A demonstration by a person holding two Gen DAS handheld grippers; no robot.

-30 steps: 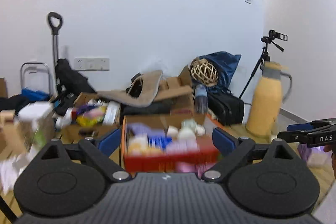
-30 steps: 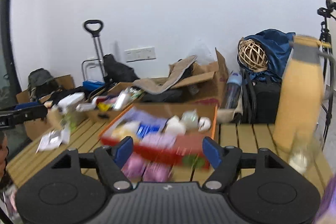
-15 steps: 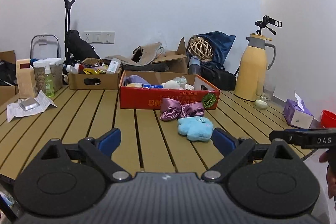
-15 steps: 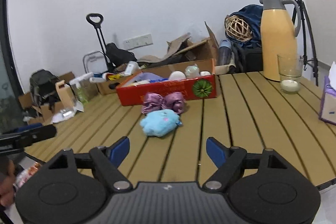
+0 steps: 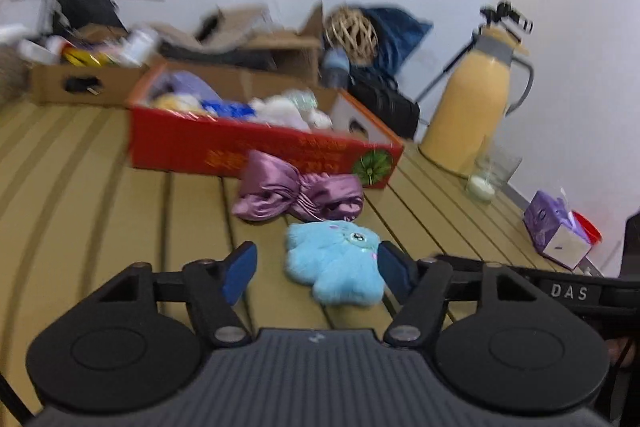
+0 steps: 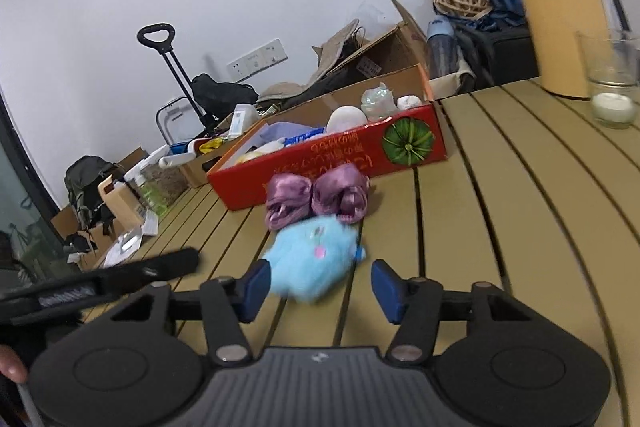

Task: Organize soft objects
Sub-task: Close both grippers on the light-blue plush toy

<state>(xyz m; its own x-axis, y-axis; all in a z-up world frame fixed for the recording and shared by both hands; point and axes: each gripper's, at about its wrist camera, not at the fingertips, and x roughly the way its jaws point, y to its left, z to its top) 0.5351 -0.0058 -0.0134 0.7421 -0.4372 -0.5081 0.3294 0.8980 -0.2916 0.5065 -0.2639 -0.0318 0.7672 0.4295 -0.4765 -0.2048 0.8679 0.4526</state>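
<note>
Blue pads: my left tool (image 5: 316, 267) is spread wide, nothing pinched; its right pad sits just beside the toy's edge, though I cannot tell if it touches.
Right tool: my right tool (image 6: 320, 287) is likewise spread and holds nothing; its left pad is right against the toy's fur in this view.
Plush: the fluffy light-blue plush toy (image 5: 334, 273) lies on the slatted yellow-wood worktop (image 5: 100, 211), between the fingers of both tools, in front of the scrunchie; blurred in the right wrist view (image 6: 314, 259).
Scrunchie: the shiny purple satin scrunchie (image 5: 298, 195) lies just beyond the plush, close before the box.
Box: the red cardboard box with a green rosette print (image 5: 256, 147) stands behind, filled with white, blue and yellow soft pieces.
Right side: a glass with a white candle (image 5: 486, 177), a tall yellow thermos jug (image 5: 466, 115) behind it, and a purple tissue box (image 5: 556, 237) near the worktop's edge.
Far left: a brown cardboard box of clutter (image 5: 86, 81).
</note>
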